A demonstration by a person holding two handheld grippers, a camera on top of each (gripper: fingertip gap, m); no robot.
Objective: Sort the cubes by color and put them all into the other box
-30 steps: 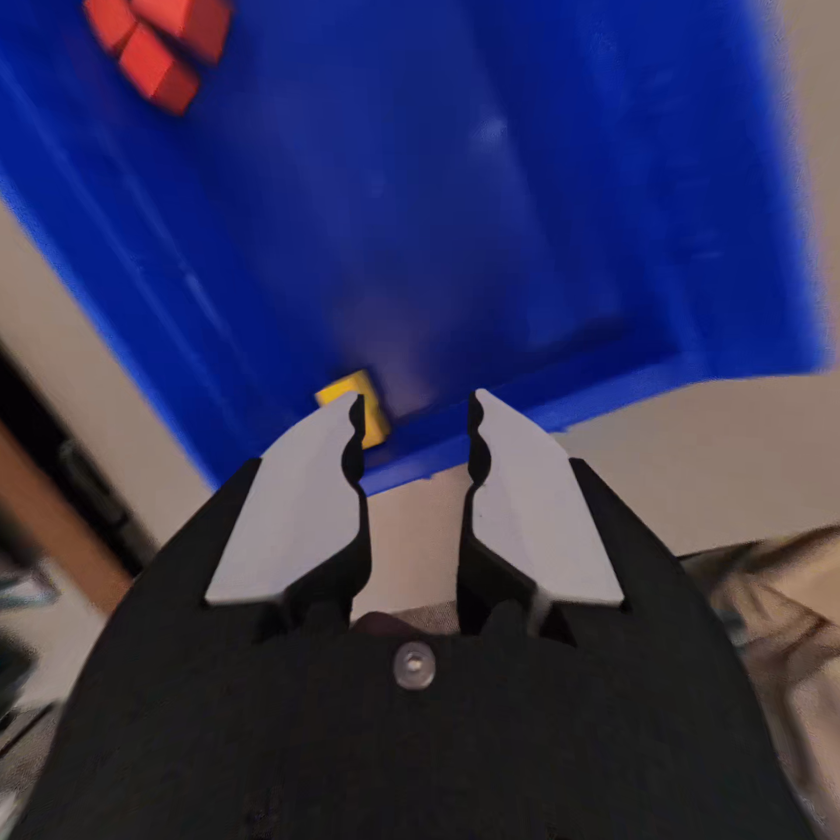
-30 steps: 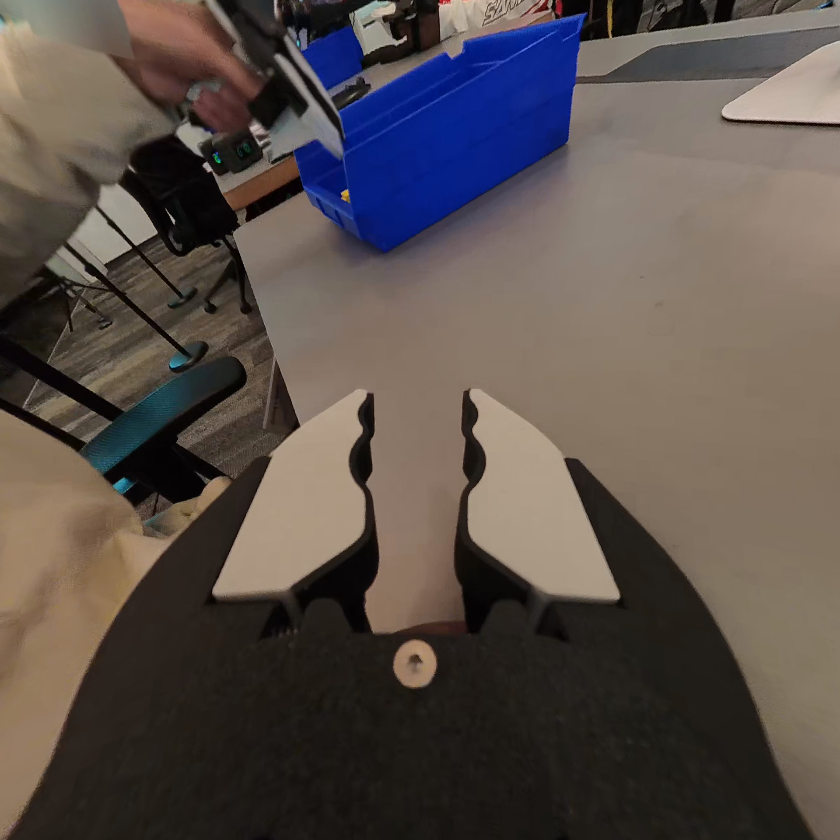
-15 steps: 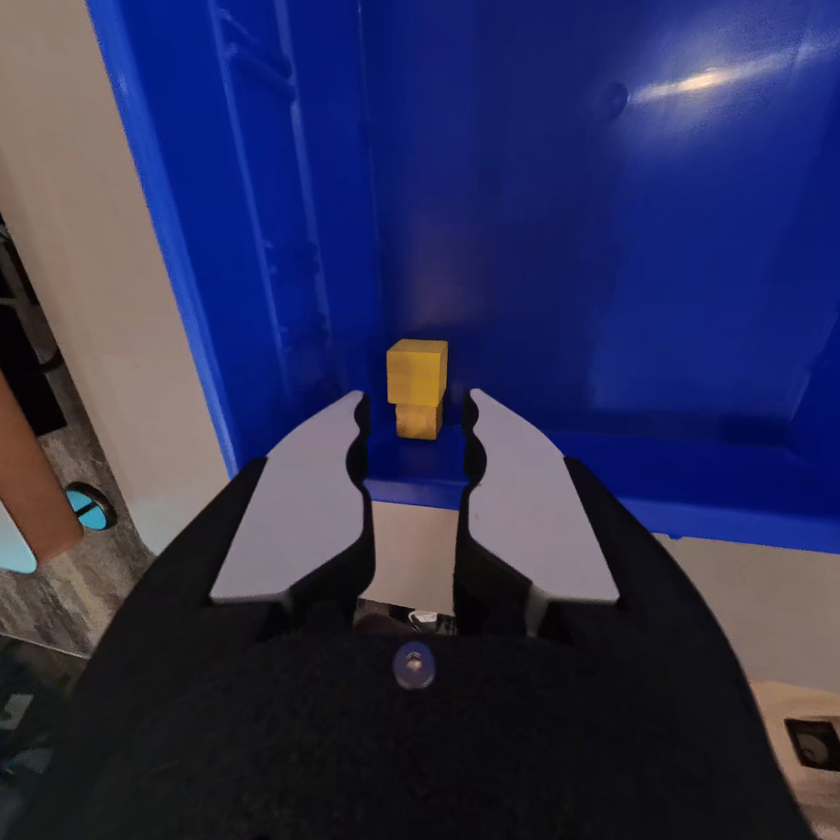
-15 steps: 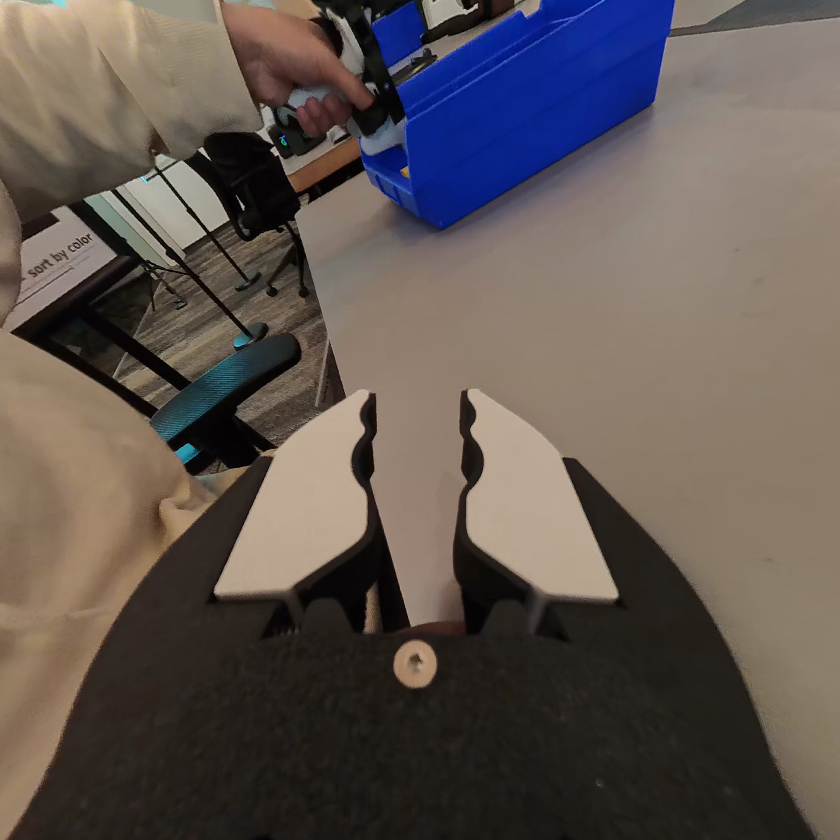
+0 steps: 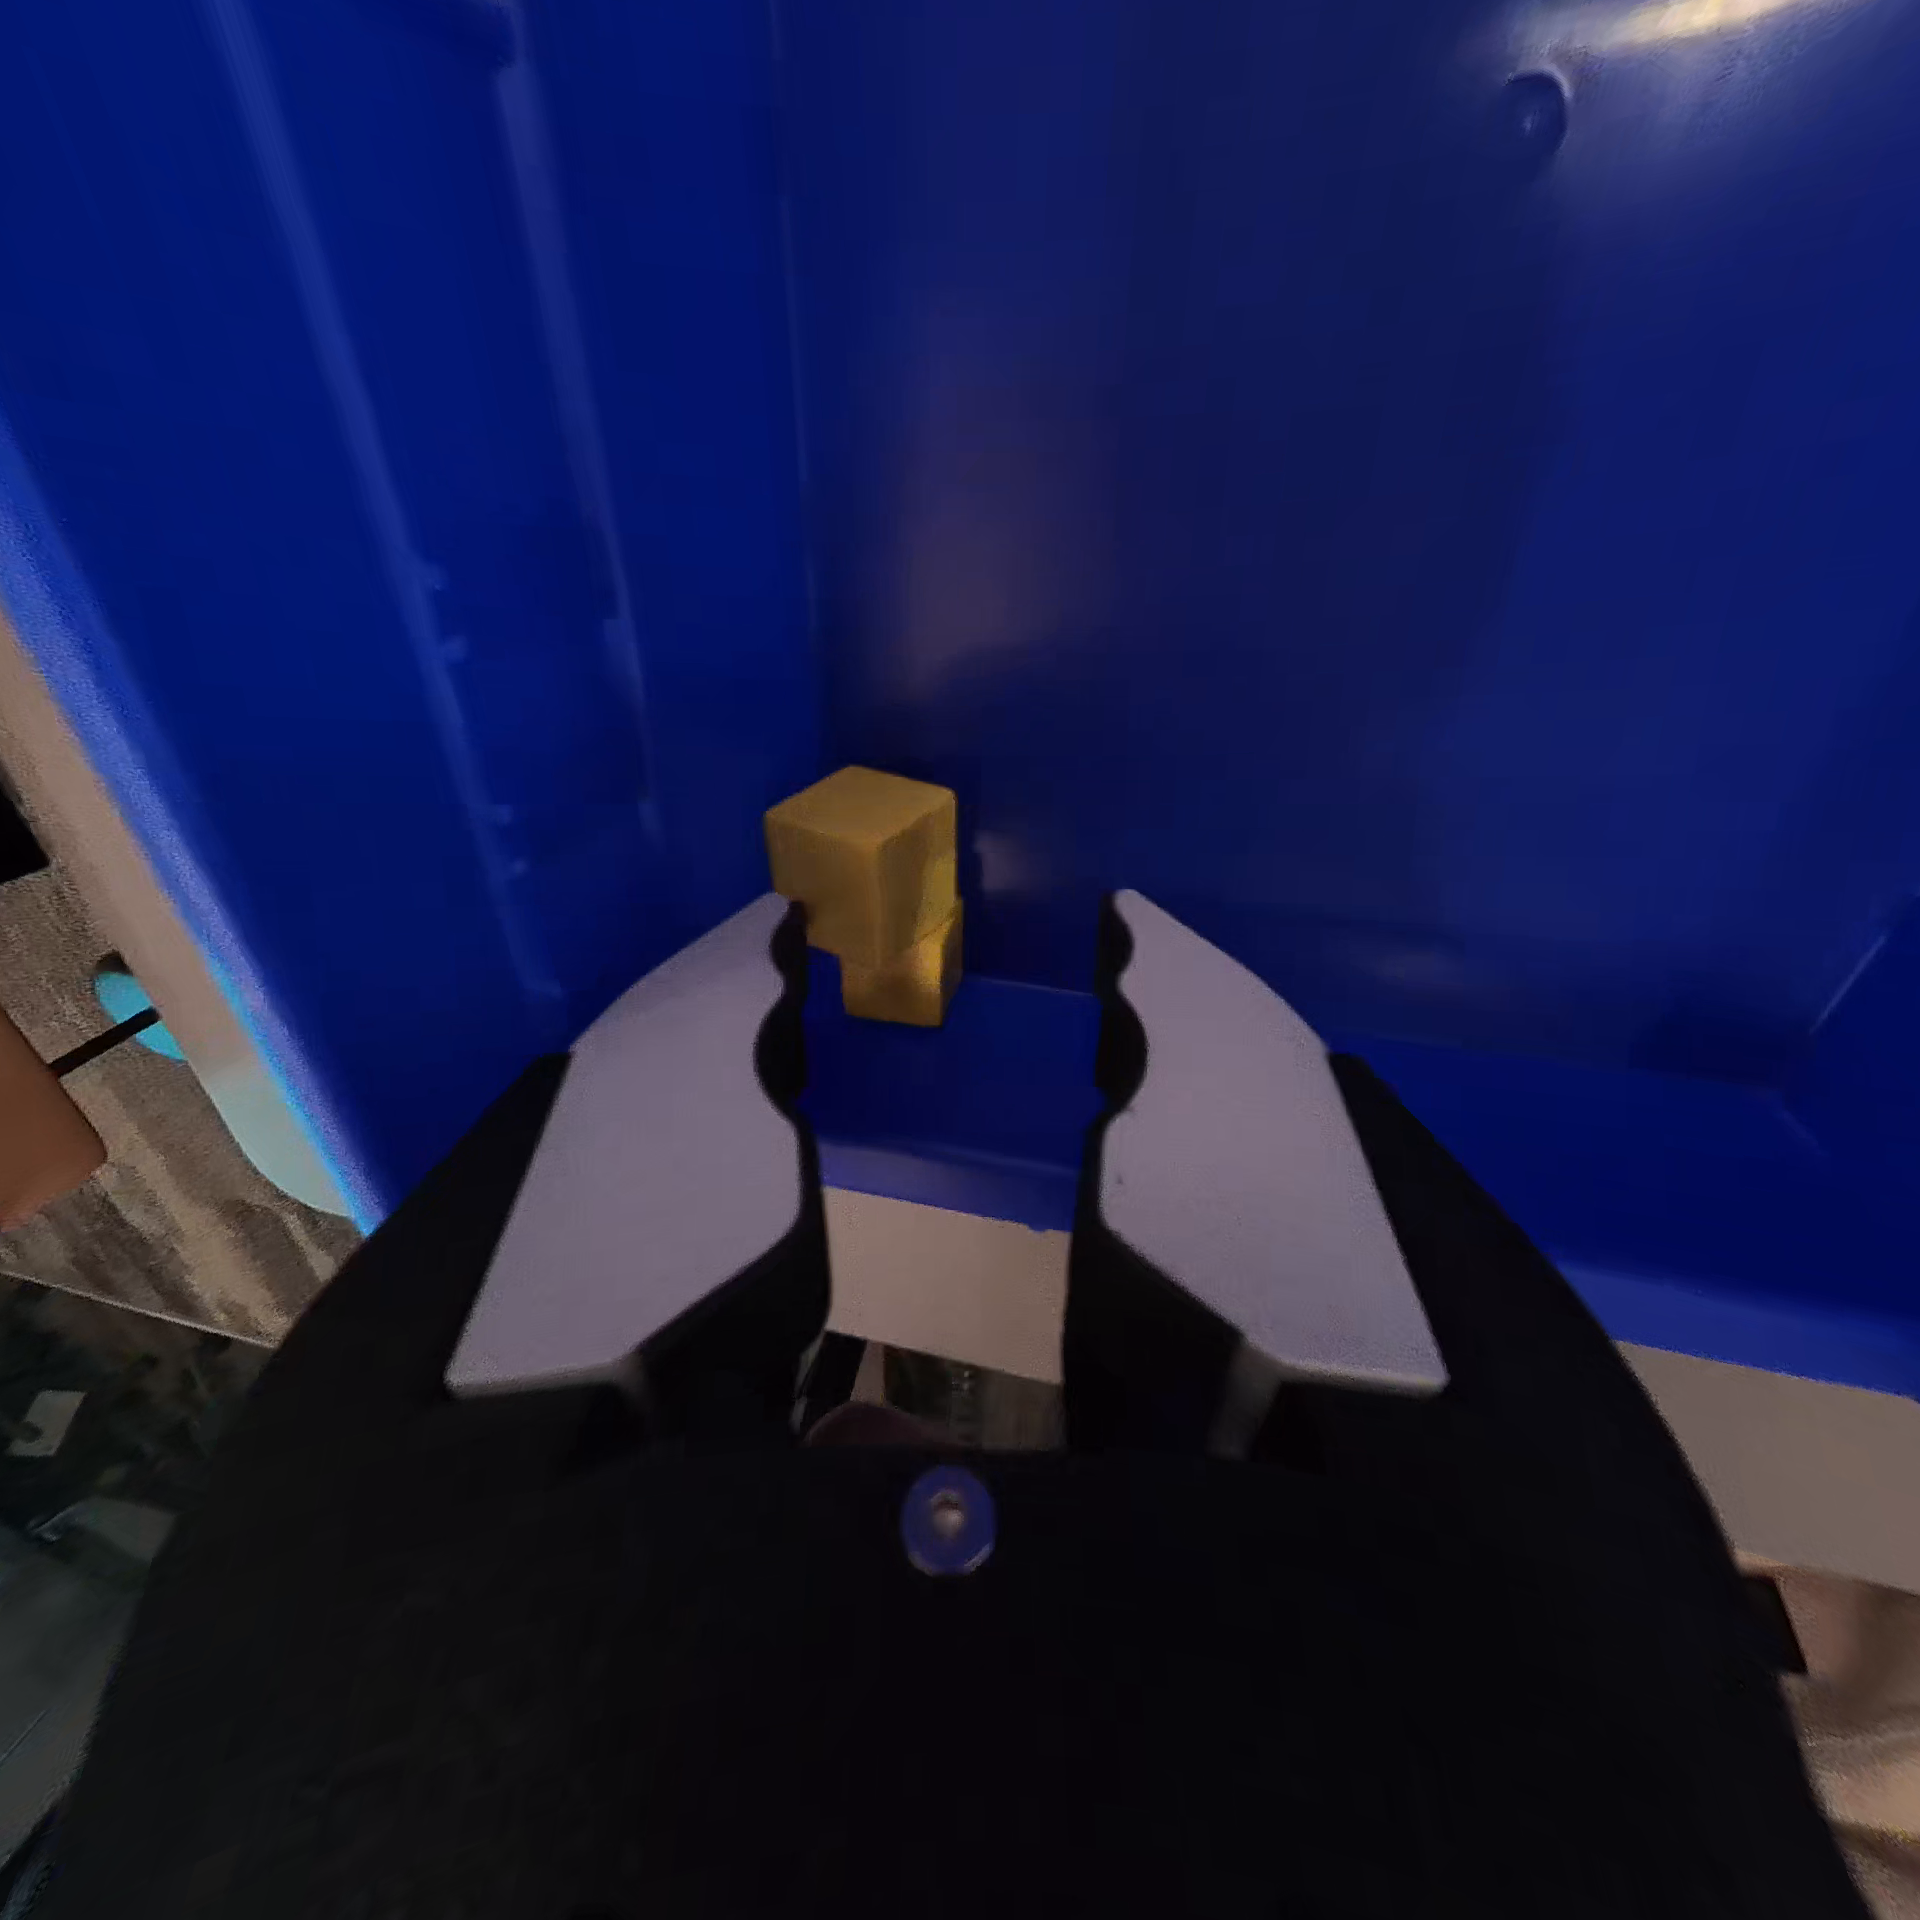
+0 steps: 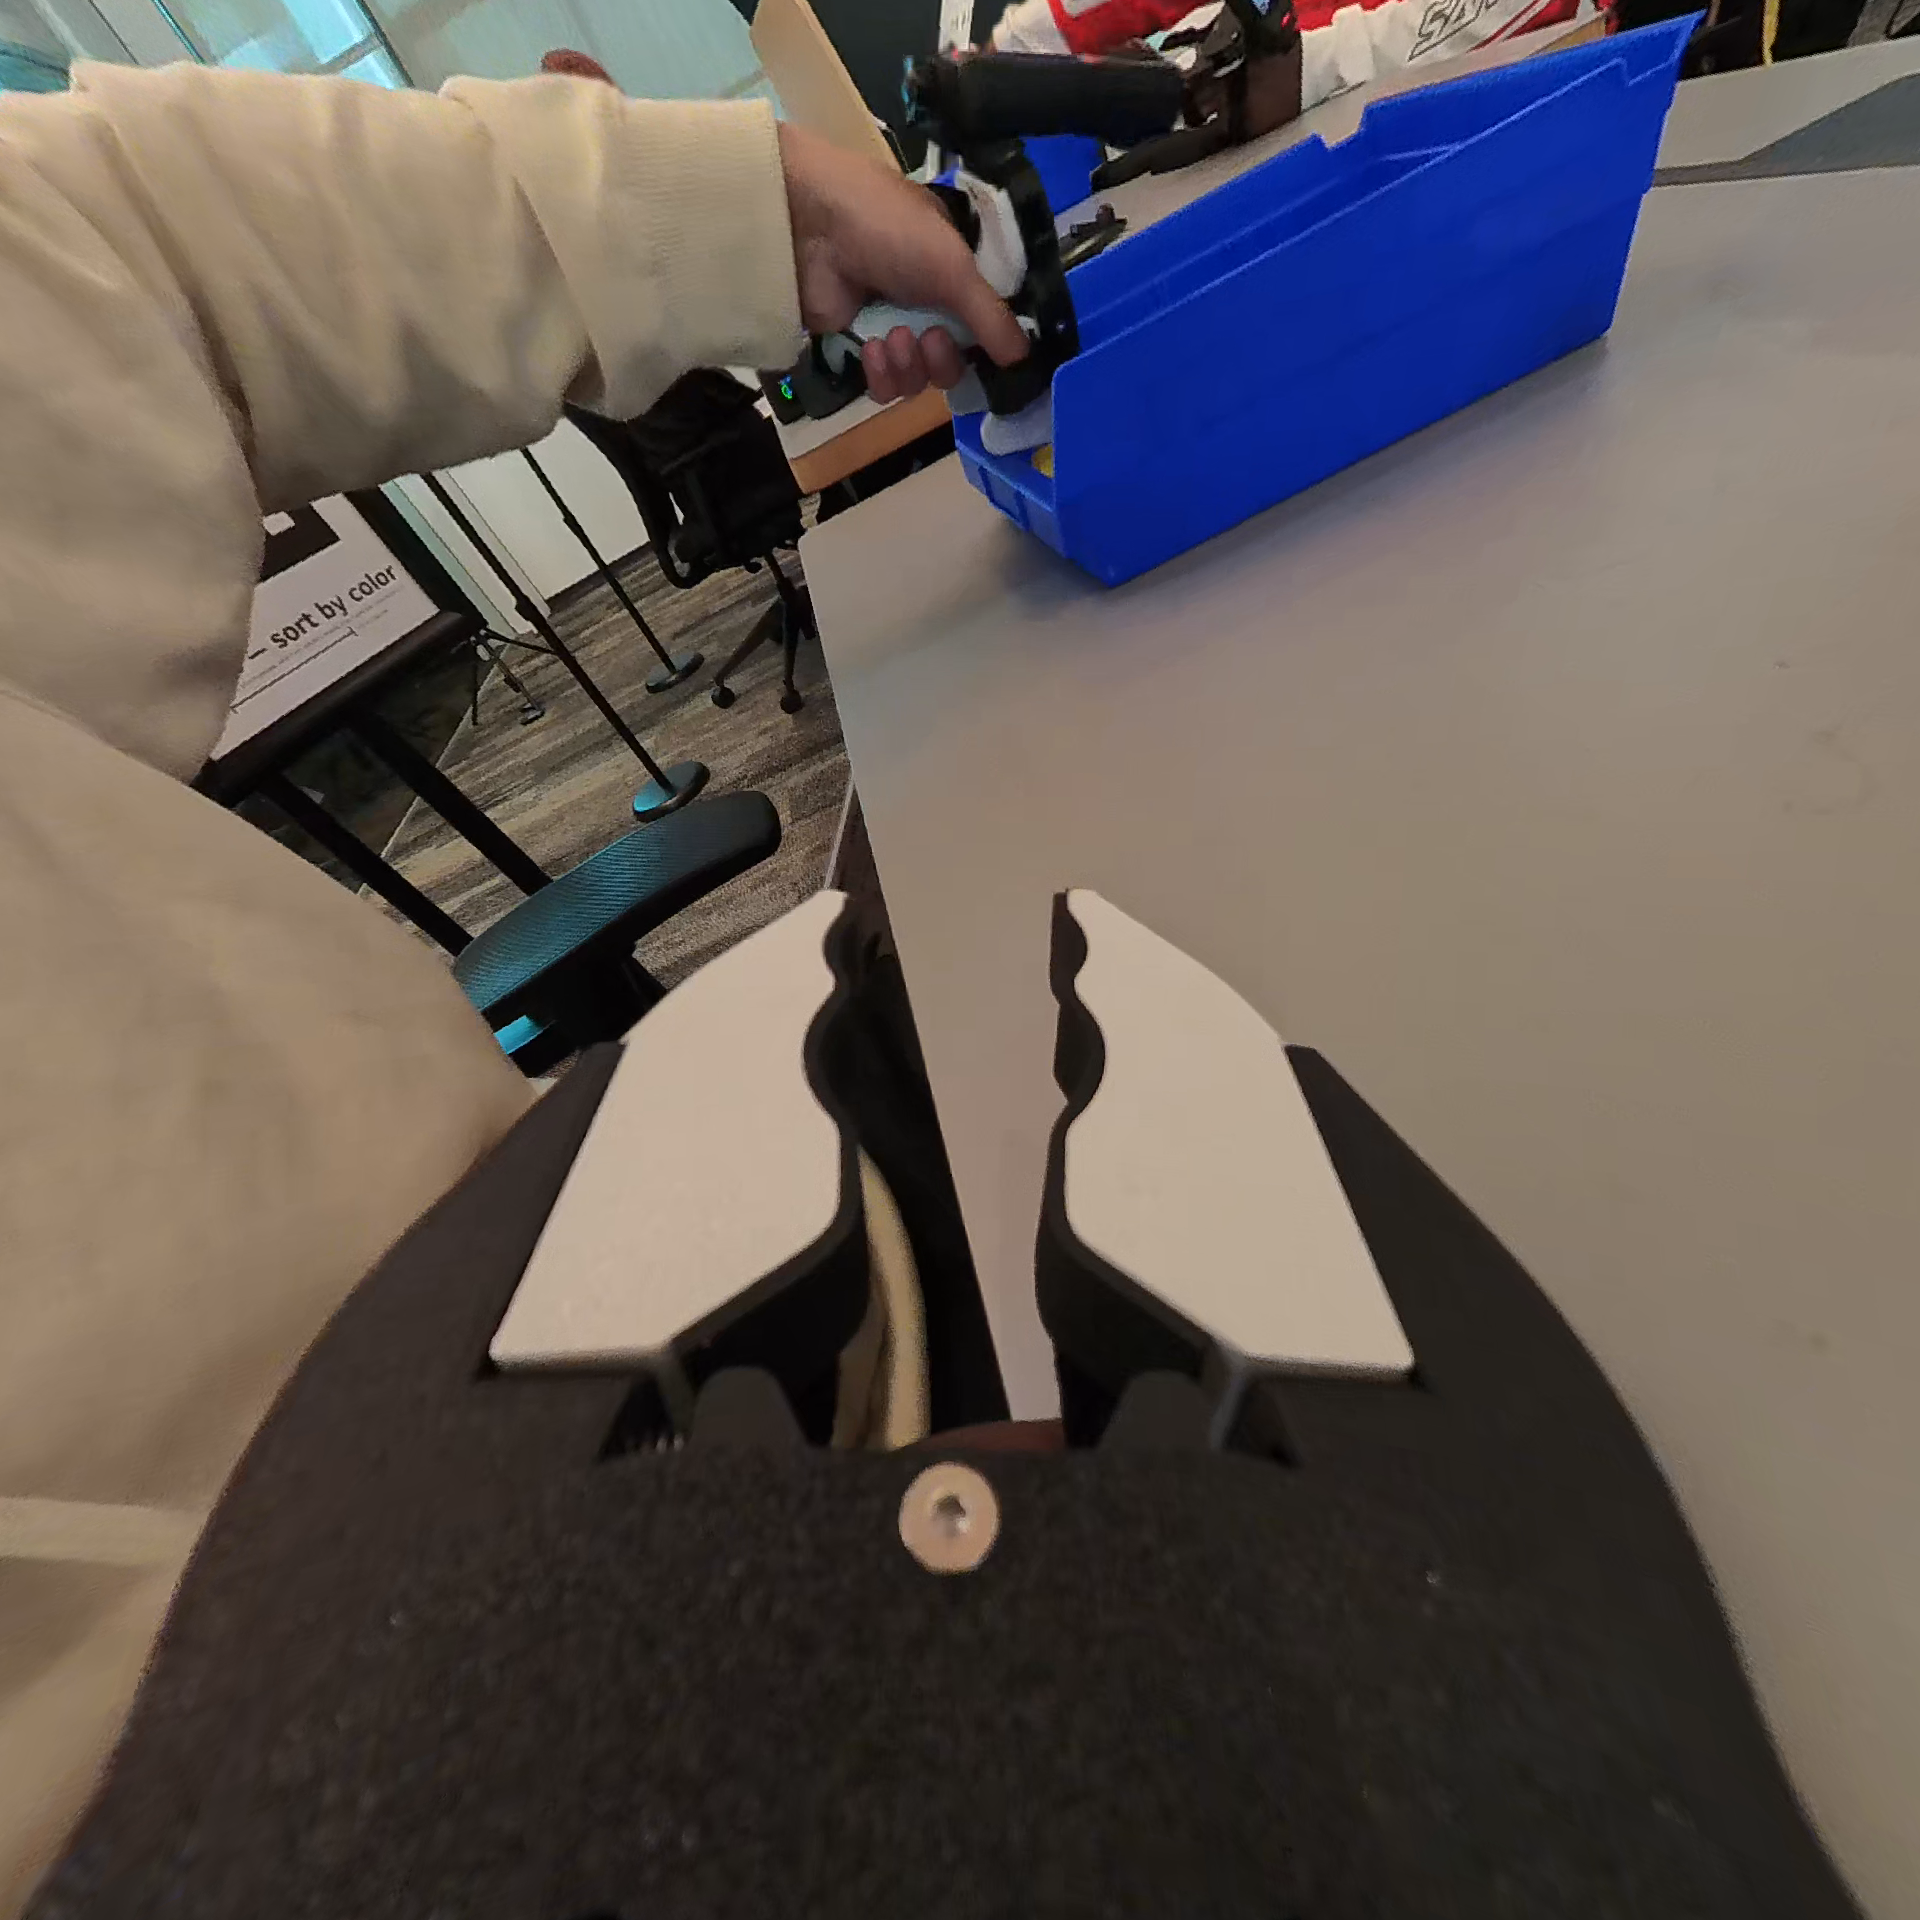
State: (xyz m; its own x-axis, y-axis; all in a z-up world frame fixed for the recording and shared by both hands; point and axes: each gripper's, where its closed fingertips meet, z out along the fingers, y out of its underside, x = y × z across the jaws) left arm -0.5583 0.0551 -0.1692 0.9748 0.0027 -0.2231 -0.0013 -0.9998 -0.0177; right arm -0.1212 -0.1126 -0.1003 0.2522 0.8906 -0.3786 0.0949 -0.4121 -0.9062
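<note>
left claw (image 5: 948, 914): jaws standing spread, nothing between them, tips reaching over the low front lip of the blue box (image 5: 1351, 520)
yellow cubes (image 5: 868, 883): two sitting stacked in the box's near left corner, top one skewed off the lower one; top cube showing just beside the left fingertip (image 5: 774, 920), contact not clear
blue box edges: left wall rising close beside the cubes, floor lying open to the right and ahead
right claw (image 6: 951, 909): jaws standing apart, holding nothing, hanging over the near left edge of the counter (image 6: 1455, 831)
left hand (image 6: 883, 270): gripping the other claw's handle at the box's open end, cream sleeve (image 6: 364, 260) trailing back
blue box in right wrist view (image 6: 1351, 312): sitting near the counter's far left corner, well apart from the right claw; bare grey top lying between
writing: white sign (image 6: 312, 623) with printed words showing on a side table left of the counter
off counter: black chair seat (image 6: 613, 914) and stand bases sitting on the floor
</note>
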